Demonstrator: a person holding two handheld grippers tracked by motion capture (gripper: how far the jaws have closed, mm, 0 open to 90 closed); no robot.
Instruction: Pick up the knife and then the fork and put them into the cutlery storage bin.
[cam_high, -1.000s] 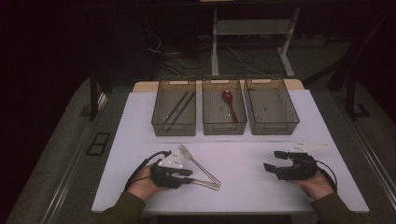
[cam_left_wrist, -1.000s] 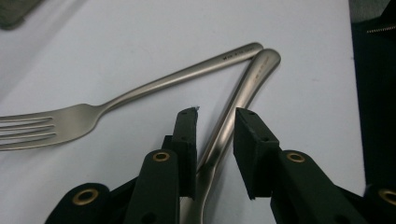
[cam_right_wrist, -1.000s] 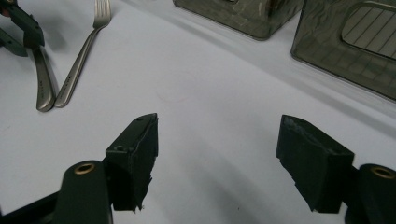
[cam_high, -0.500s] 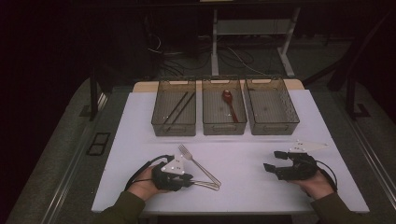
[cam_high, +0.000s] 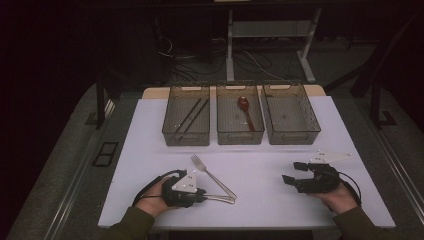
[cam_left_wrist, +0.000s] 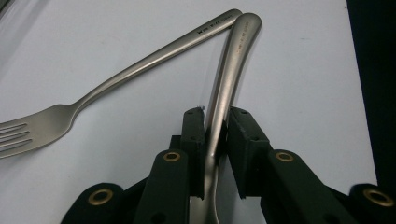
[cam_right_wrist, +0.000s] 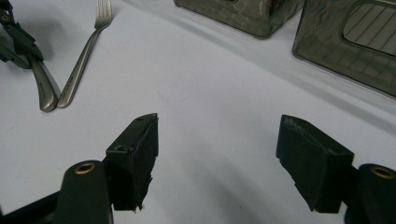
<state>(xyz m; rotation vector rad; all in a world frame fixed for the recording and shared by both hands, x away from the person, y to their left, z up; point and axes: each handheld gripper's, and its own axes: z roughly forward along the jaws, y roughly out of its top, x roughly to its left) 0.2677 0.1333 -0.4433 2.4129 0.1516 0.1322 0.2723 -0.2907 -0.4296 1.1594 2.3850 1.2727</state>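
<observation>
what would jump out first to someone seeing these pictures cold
Two steel utensils lie in a V on the white table: a fork, and a second utensil handle that the left gripper has between its fingers, which have just been closing on it. Behind them three clear bins stand in a row, the middle bin holding a red spoon. The right gripper rests open at the near right.
</observation>
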